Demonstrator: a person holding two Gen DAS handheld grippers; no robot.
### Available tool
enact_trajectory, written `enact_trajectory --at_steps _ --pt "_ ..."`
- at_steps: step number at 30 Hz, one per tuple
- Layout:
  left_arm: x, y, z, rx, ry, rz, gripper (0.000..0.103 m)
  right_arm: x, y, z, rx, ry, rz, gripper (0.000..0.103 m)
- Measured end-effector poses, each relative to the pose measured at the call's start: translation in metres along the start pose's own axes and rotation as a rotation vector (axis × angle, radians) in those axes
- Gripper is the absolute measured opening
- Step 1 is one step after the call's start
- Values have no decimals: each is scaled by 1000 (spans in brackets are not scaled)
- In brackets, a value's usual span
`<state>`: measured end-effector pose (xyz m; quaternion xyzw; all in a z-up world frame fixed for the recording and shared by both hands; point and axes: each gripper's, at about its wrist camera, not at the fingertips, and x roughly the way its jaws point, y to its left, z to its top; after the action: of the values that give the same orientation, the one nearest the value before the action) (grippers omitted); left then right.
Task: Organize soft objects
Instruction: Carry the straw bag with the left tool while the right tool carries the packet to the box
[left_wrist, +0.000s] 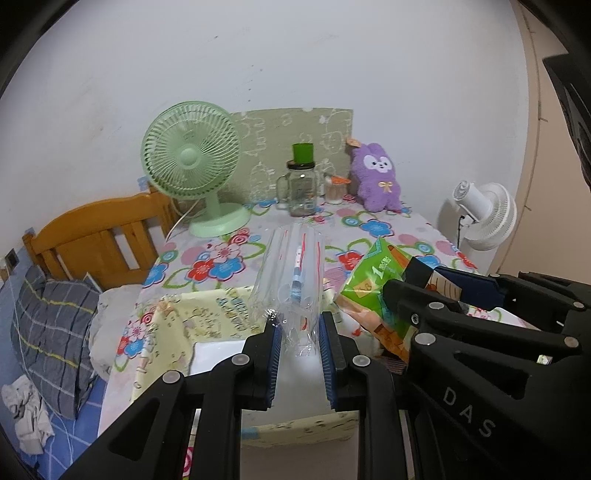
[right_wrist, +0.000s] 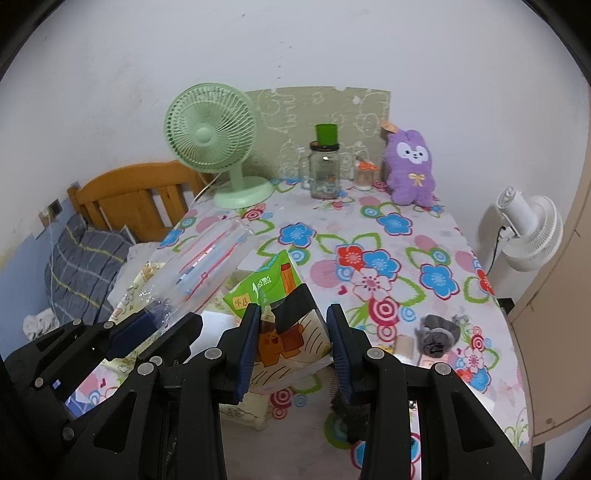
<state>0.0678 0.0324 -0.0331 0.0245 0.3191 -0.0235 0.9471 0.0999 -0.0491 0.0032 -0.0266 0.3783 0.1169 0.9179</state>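
Both grippers hold something: left gripper (left_wrist: 300, 343) pinches a clear pouch (left_wrist: 291, 273); right gripper (right_wrist: 291, 343) grips a tissue pack (right_wrist: 280, 314); the slick pouch might slip.

A green fan (right_wrist: 218, 147) stood at the back of the flowery tablecloth (right_wrist: 424, 240). Beside it was a glass jar (right_wrist: 324, 173) with a green cup (right_wrist: 325, 134) on top. A white fan (right_wrist: 532, 229) stood by the wall, near the table.
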Motion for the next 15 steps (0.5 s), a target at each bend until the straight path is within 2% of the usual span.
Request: enact_trajectory --at_steps 15 --pt "14 40 -15 -44 63 62 19 29 38 4 -62 55 59 40"
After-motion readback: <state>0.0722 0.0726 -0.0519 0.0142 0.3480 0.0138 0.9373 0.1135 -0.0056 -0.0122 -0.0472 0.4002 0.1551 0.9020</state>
